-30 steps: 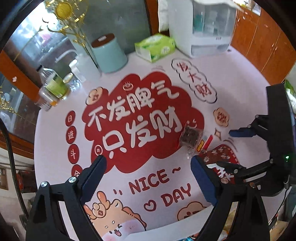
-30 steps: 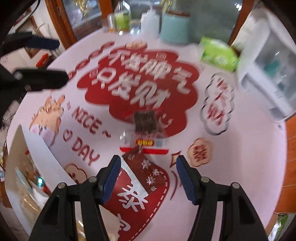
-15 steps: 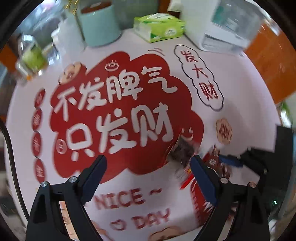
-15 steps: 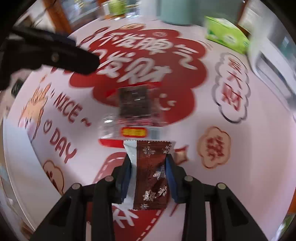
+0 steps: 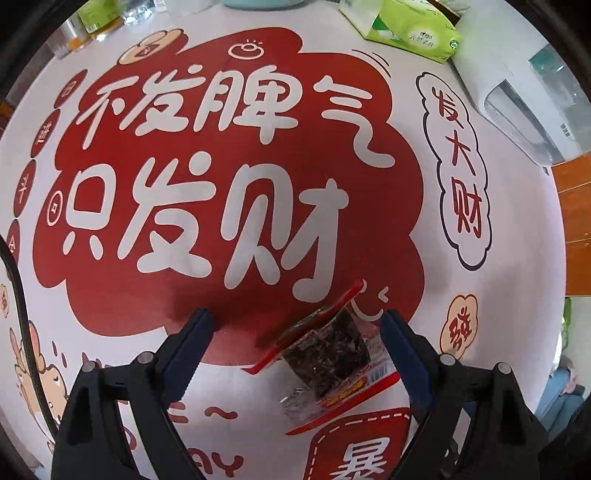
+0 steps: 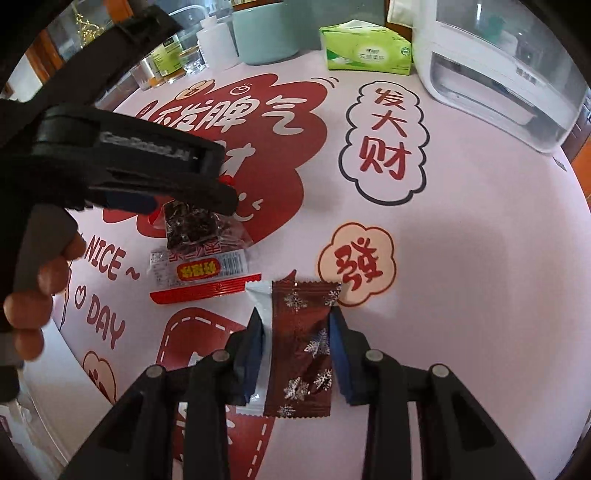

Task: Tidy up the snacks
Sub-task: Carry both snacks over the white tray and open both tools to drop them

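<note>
A clear packet of dark dried fruit with red edges (image 5: 328,358) lies on the printed tablecloth (image 5: 517,229). My left gripper (image 5: 295,328) is open, low over it, with the packet between the fingers, nearer the right finger. In the right wrist view the same packet (image 6: 195,251) lies under the left gripper (image 6: 159,199). My right gripper (image 6: 295,332) is shut on a dark red snack packet with silver snowflakes (image 6: 301,347) and holds it just above the cloth.
At the back of the table stand a green tissue pack (image 6: 365,48), a teal canister (image 6: 266,33), a white squeeze bottle (image 6: 216,40), jars (image 6: 166,59) and a white appliance (image 6: 498,70). A white box edge (image 6: 48,373) sits at the near left.
My left gripper moved forward and down until its open fingers straddle the dried fruit packet. My right gripper closed on the snowflake packet and lifted it slightly.
</note>
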Tool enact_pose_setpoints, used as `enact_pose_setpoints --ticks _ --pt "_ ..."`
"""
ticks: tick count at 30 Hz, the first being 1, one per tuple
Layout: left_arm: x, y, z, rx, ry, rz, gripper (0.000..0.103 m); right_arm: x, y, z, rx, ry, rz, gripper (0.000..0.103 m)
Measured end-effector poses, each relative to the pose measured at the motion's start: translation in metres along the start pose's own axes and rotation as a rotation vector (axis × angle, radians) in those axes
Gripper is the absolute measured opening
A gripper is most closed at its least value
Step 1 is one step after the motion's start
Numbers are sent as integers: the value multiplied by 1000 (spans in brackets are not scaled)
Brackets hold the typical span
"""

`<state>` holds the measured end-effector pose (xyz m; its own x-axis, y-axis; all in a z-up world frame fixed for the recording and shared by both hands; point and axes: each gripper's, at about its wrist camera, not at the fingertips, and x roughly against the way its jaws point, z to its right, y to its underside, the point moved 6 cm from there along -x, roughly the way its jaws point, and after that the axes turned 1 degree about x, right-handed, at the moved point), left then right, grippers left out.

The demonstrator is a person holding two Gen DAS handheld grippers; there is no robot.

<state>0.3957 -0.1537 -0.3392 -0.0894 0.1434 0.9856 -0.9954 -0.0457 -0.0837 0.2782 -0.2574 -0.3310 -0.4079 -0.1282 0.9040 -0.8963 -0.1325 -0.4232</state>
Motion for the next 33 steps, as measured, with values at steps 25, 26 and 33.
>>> enact_pose_setpoints --ticks 25,26,33 --pt "96 25 -3 -147 55 191 2 56 5 -17 -84 13 94 32" --pt "103 28 -4 -156 57 201 2 60 3 -19 -84 11 102 32" --pt "151 33 -13 -230 74 287 2 90 -2 -39 -60 5 153 31"
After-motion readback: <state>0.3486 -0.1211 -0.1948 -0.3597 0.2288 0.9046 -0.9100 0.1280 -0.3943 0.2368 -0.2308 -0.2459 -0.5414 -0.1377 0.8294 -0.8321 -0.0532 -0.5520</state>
